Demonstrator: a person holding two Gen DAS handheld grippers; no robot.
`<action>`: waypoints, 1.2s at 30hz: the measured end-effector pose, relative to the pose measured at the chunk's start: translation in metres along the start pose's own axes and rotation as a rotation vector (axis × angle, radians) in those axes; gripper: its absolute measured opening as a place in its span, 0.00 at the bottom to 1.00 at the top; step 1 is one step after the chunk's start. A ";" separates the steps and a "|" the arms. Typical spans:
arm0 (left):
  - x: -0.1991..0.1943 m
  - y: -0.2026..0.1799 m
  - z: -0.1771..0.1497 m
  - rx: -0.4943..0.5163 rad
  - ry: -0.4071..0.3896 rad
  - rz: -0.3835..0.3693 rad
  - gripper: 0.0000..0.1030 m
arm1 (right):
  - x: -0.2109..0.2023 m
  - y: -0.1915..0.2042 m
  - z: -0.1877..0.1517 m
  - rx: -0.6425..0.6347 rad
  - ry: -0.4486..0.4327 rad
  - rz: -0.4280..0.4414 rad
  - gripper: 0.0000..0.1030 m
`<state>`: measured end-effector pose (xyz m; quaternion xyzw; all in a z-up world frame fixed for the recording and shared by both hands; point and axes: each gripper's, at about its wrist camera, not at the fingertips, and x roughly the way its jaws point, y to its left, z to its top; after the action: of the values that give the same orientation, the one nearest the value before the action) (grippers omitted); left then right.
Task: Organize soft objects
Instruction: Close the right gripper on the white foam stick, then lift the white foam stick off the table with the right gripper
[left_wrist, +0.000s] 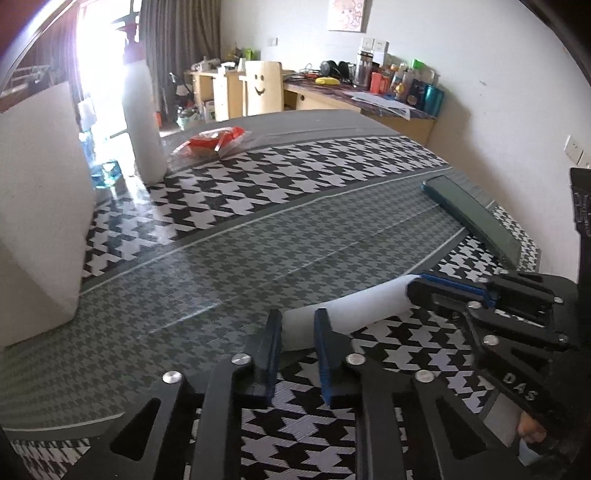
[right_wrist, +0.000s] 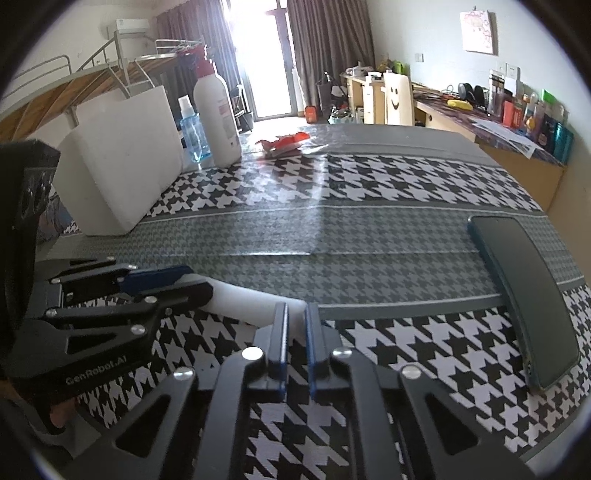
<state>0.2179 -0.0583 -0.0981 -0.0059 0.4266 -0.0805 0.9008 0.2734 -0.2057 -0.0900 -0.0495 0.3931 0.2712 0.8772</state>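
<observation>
Left wrist view: we've got both tongs, left (left_wrist: 297, 325) and right (right_wrist: 295, 317), clenched on the white foam roll (left_wrist: 354, 314), near the phone (right_wrist: 524, 295).

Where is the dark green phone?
The flat dark green phone lies on the houndstooth tablecloth, on the right in both views, beyond the right gripper pinching the white foam roll.

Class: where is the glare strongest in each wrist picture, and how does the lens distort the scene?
Left wrist view: the doorway is blown out white, washing over the white bottle; the tablecloth bulges in curves. Right wrist view: the same doorway flares, leaving a sheen streak on the cloth; dark corners ring the frame.
</observation>
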 end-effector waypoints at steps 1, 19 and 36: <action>-0.001 0.001 0.000 -0.004 -0.003 -0.002 0.11 | -0.002 0.000 0.000 0.002 -0.005 0.003 0.08; -0.033 0.008 -0.007 -0.023 -0.067 0.004 0.09 | -0.030 0.020 0.012 -0.027 -0.086 0.007 0.05; -0.055 0.025 -0.011 -0.066 -0.112 0.038 0.09 | -0.048 0.047 0.027 -0.097 -0.150 0.032 0.04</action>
<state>0.1787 -0.0249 -0.0648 -0.0320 0.3781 -0.0489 0.9239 0.2408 -0.1790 -0.0315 -0.0651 0.3137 0.3068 0.8962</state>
